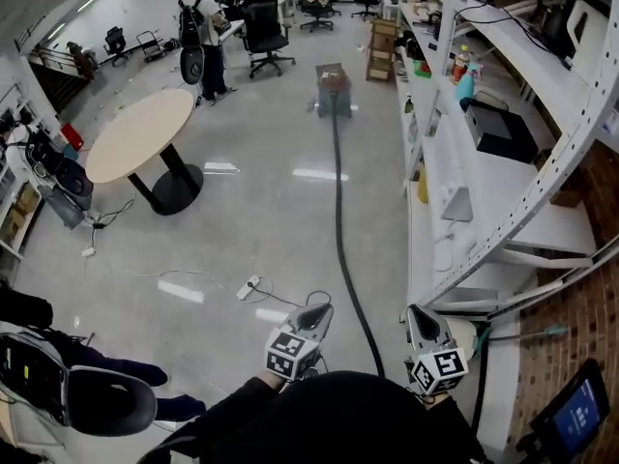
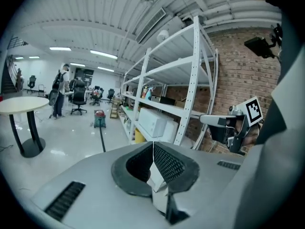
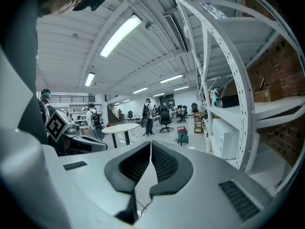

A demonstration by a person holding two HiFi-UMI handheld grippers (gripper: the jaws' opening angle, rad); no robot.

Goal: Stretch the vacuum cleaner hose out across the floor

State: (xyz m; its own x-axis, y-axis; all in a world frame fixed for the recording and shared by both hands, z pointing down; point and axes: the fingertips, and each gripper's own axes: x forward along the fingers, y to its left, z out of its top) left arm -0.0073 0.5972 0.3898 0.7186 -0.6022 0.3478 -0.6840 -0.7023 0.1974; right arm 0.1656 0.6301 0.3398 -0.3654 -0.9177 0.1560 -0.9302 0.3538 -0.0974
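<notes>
A red and green vacuum cleaner [image 1: 334,93] stands far down the aisle. Its black hose [image 1: 340,230] runs from it in a nearly straight line along the floor to just below me, passing between my two grippers. My left gripper [image 1: 316,310] and right gripper [image 1: 417,314] are raised near my body and point down the aisle, both shut with nothing between the jaws. The left gripper view shows its closed jaws [image 2: 153,145], the vacuum cleaner [image 2: 99,119] and the hose [image 2: 102,140]. In the right gripper view the jaws [image 3: 150,144] meet, with the vacuum cleaner [image 3: 181,135] beyond.
White shelving [image 1: 464,162] lines the right side against a brick wall. A round table [image 1: 140,133] stands at the left, and a person with a backpack [image 1: 198,27] beside office chairs [image 1: 266,32]. A power strip with cable [image 1: 250,286] lies on the floor.
</notes>
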